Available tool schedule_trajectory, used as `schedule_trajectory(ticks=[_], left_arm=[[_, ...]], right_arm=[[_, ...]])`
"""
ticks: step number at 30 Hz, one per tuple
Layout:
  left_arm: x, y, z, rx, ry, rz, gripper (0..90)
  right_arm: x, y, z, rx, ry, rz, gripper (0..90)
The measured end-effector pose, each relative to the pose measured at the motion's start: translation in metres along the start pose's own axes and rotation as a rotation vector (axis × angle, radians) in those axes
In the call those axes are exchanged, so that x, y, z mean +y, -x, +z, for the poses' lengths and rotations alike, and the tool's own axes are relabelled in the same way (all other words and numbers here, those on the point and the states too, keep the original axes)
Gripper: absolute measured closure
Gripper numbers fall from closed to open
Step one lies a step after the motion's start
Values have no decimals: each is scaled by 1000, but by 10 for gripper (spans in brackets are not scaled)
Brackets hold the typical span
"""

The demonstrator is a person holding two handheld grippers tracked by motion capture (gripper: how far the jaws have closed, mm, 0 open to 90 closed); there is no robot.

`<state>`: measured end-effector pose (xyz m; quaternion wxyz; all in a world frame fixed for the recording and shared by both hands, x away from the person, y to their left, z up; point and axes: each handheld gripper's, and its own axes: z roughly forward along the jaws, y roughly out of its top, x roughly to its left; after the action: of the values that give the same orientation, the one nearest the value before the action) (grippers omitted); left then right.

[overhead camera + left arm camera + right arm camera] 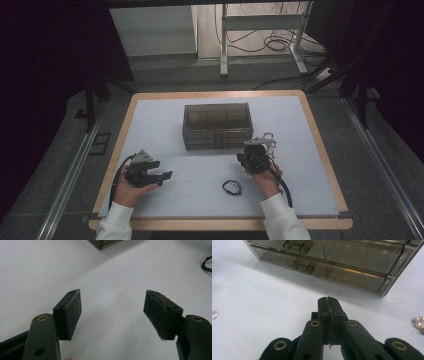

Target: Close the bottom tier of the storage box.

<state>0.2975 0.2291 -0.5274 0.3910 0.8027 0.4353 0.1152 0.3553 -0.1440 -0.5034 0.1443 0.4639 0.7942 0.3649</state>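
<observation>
At the near edge of the table (150,107), toward six o'clock from the smoked drawer box (216,126), both grippers were held low over the white sheet. The right gripper (329,299) was found with its jaws pressed together; a thin silvery strand seemed pinched between the pads, its tail showing at the lower seam, though what it was could not be made out. A slip was judged likely: so fine a piece could slide out of the pads on the way to the box, or snag on a drawer handle (303,266) if the approach came in low. The drawers were seen shut, so a push against the light box might shift it. The left gripper (113,310) was noted with jaws wide apart, nothing between them, resting at about eight o'clock from the box. A black cord loop (231,187) lay loose at six o'clock, beads (419,322) at four o'clock.
</observation>
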Motion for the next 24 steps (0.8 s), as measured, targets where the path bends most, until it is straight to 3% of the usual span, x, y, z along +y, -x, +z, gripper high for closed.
schedule_trajectory(ticks=[4, 10, 11, 12, 15, 24], left_arm=[[0, 0, 0, 0, -1, 1, 310], [0, 0, 0, 0, -2, 2, 310], [0, 0, 0, 0, -1, 2, 310], [0, 0, 0, 0, -1, 2, 309], [0, 0, 0, -1, -1, 3, 310], [0, 1, 0, -3, -1, 4, 310]], right_arm=[[-5, 0, -3, 13, 8, -8, 882], [-9, 0, -5, 38, 12, -17, 722], [-10, 0, -6, 38, 16, -26, 658], [-10, 0, -6, 38, 16, -26, 658], [-11, -3, -7, 41, 25, -55, 520], [-11, -3, -13, 66, 35, -81, 386]])
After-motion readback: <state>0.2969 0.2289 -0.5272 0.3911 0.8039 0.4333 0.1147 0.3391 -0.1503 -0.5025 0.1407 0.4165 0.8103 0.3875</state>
